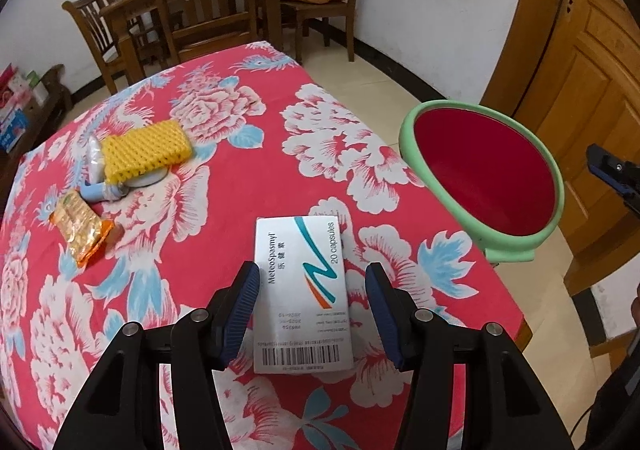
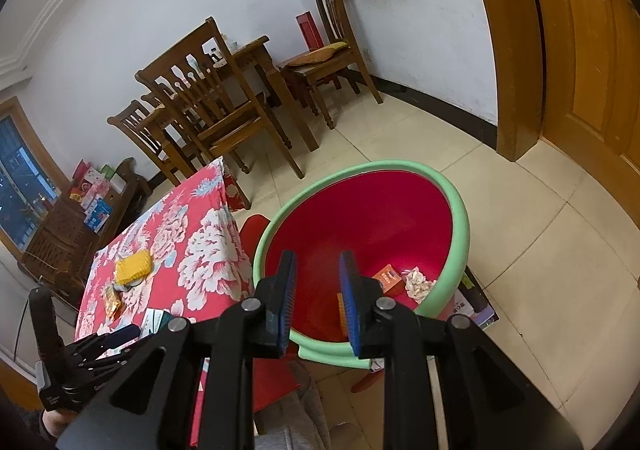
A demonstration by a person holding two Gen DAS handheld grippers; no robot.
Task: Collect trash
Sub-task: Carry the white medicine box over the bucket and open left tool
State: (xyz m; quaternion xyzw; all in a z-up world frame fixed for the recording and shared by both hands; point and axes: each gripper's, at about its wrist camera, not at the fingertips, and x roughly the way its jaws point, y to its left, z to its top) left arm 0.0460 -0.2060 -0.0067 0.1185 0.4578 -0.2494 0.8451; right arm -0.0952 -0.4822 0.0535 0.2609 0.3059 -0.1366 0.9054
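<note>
medicine box (image 1: pixel 302 292) lies flat on the floral tablecloth (image 1: pixel 224 185), between the pads of the left gripper (image 1: pixel 310 306). jaws stand open: left pad is at or just off the box's long edge, right pad shows a clear gap. box's long axis runs along the gripper's pointing line, barcode end nearest the jaws, so closing across the short width looks workable. left hand is the nearer one by far.

beyond the box, to its left: orange snack wrapper (image 1: pixel 82 230), then yellow foam mesh (image 1: pixel 144 149) on a blue-handled item.

to the box's right, off the table edge: red basin (image 2: pixel 372 226) with green rim. right gripper (image 2: pixel 318 290) hangs over it, jaws parted, nothing between them; some trash already lies inside.
</note>
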